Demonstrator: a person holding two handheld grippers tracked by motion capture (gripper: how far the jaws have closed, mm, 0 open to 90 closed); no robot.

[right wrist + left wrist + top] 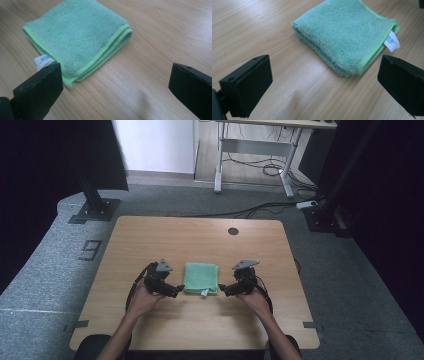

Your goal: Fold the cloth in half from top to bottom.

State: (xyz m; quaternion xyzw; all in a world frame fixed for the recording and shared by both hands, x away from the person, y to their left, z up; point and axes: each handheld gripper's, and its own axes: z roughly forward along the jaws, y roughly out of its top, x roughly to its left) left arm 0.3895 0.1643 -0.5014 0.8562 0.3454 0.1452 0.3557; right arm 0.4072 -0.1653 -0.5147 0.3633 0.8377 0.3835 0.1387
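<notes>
A folded green microfibre cloth lies flat on the wooden table, with a white label at its near edge. My left gripper sits just left of the cloth, open and holding nothing. My right gripper sits just right of it, also open and holding nothing. In the left gripper view the cloth lies ahead of the wide-apart jaws, its label at the right. In the right gripper view the cloth lies ahead at the left, its label beside the left jaw.
A round dark hole marks the table's far edge. Grey carpet surrounds the table, with a black stand base at the far left, cables behind, and a white desk frame farther back.
</notes>
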